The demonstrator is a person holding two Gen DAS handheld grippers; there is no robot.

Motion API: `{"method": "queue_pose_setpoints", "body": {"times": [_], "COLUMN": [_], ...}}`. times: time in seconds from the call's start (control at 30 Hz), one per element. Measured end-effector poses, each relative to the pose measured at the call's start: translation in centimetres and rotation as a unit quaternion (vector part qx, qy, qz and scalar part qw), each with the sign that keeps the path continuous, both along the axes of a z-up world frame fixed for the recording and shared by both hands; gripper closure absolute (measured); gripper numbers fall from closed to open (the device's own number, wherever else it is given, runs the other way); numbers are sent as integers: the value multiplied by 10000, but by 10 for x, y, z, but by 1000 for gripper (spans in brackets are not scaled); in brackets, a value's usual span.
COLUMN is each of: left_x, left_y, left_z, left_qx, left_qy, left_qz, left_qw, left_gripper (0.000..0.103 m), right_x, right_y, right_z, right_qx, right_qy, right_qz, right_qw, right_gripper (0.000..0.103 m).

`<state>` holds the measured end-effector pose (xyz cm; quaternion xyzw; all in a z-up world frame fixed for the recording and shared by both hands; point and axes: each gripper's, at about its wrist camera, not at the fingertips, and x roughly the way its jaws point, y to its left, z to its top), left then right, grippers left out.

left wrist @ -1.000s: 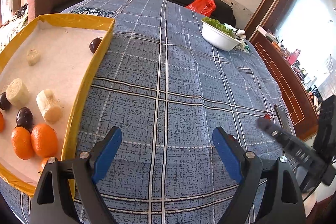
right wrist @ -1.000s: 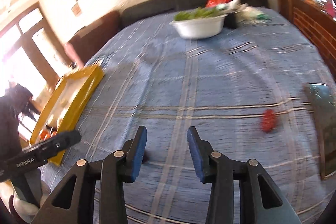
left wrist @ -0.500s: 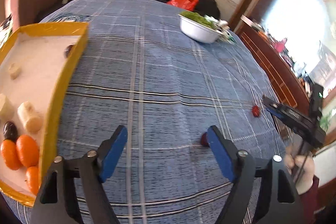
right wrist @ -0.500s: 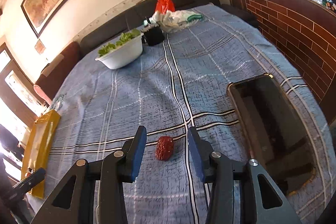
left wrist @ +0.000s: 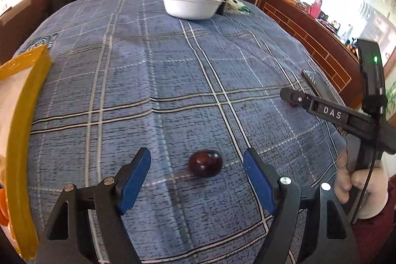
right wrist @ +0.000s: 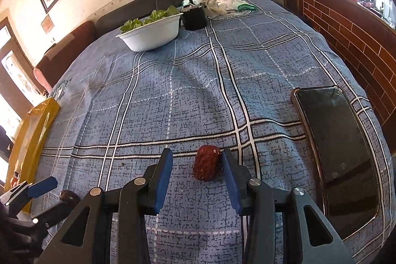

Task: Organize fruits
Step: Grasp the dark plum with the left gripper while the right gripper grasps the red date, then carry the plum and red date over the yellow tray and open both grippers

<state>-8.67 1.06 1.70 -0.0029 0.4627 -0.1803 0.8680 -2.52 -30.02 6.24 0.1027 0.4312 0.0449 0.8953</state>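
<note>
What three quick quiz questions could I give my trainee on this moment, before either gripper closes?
1. True or false: the left gripper is already shut on the dark plum.
2. Which fruit lies between the fingers of the right gripper? A) an orange B) the red date C) a banana
3. Fill in: the phone lies on the blue checked cloth to the ____ of the red date.

Key: 1 false, it is open with the plum between its fingers, untouched; 2 B; 3 right.
</note>
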Motion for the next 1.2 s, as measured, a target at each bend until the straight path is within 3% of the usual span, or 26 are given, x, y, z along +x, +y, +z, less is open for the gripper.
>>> {"method": "queue_pose_setpoints", "body": {"times": [0.03, 0.1, 0.13, 0.17, 0.2, 0.33, 0.6, 0.83, 1.0, 1.2], "left_x": [0, 1, 1, 2, 2, 2, -12, -37, -59, -80], "left_y": [-2, -7, -8, -9, -10, -10, 21, 95, 174, 268], "left_z": [-2, -7, -6, -6, -7, -5, 23, 54, 69, 69], "left_qx": [-3, 75, 163, 160, 170, 191, -217, -611, -684, -614], "left_qy": [15, 77, 24, 35, 50, 16, -224, -545, -754, -852], "left_qz": [-38, -70, -49, -91, -102, -75, 238, 890, 1708, 2764], "left_qw": [10000, 9999, 9999, 9998, 9998, 9998, 9992, 9927, 9800, 9553], "left_gripper": [32, 52, 58, 73, 75, 75, 75, 75, 75, 75], "right_x": [0, 0, -1, -1, -1, -3, -21, -40, -51, -56], "right_y": [0, 1, 0, 0, -1, -2, 8, 42, 92, 170], "right_z": [0, 0, 0, 0, -1, 0, 19, 50, 70, 83], "right_qx": [-25, -85, -93, -97, -92, 12, 122, 236, 205, 271], "right_qy": [6, 22, 35, 42, 51, 92, -90, -363, -519, -572], "right_qz": [-2, -24, -26, -34, -45, -17, 153, 571, 1059, 1796], "right_qw": [10000, 10000, 9999, 9999, 9999, 10000, 9998, 9974, 9928, 9817], "right_gripper": [62, 69, 72, 74, 79, 82, 82, 81, 81, 81]}}
